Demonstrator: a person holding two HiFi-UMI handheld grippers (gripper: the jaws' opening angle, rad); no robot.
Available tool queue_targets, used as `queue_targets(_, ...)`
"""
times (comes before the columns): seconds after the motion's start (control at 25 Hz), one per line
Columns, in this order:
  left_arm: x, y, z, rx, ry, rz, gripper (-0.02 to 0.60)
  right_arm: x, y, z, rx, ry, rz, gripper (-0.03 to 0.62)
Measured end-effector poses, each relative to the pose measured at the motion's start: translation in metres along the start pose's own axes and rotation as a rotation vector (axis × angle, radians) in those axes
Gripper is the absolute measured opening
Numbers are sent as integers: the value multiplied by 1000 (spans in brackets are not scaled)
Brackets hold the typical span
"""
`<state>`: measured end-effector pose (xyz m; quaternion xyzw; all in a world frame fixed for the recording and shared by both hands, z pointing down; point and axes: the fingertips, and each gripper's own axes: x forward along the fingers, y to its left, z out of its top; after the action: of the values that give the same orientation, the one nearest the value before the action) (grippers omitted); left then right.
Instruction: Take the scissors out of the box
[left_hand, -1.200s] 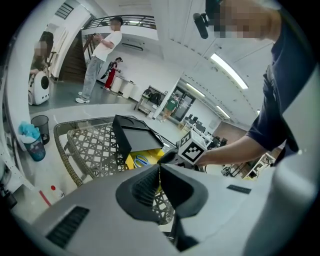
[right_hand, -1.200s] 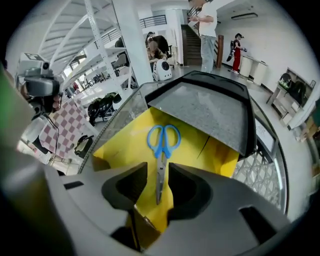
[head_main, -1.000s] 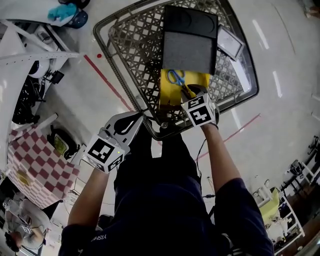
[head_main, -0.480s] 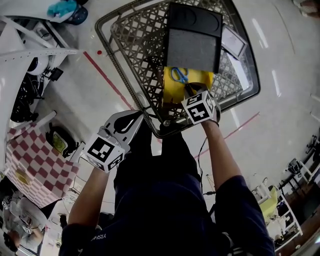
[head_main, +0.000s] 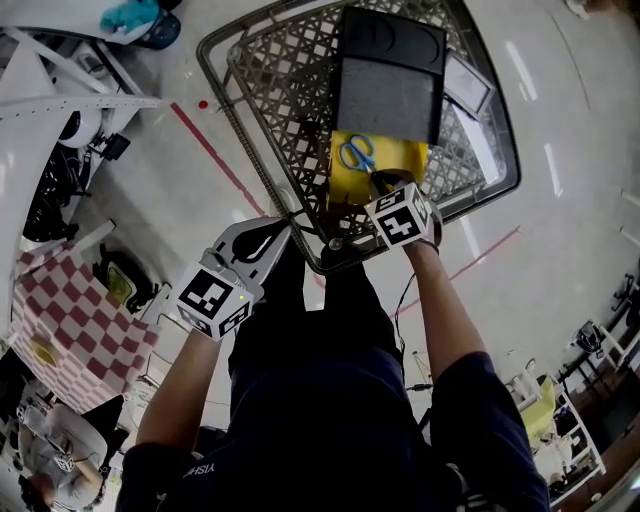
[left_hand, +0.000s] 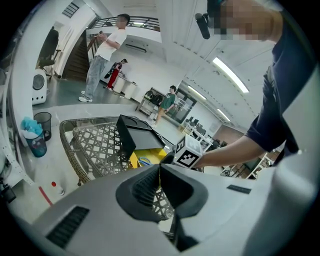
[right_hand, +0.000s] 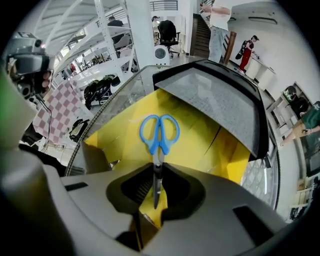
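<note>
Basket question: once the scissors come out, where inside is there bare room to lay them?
In the basket, the mesh floor is bare left of the yellow box and its black lid, up to the left rim. A narrower strip lies right of the box. The middle is crowded: box, lid and scissors.

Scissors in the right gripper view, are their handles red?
No, the scissors have blue handles and lie in the open yellow box.

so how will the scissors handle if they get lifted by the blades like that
Probably stiff and light: the scissors are small, with thin blue loop handles. The right gripper has just been closing its jaws with the metal blades between them; smooth steel may slip or pivot there. They lie loose in the yellow box, so likely lift free.
</note>
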<state>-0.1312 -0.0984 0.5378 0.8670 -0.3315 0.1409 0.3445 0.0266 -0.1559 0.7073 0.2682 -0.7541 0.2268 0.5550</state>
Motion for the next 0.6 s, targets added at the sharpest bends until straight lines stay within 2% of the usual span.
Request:
queue_targets(0.28,5,-11,0,25,7,-18,26,-13,5,-6,-2,-25,11,72)
queue_targets(0.6,10,-21,8,57,4,-27,26,-44,-2,5,23,-110,-3,72)
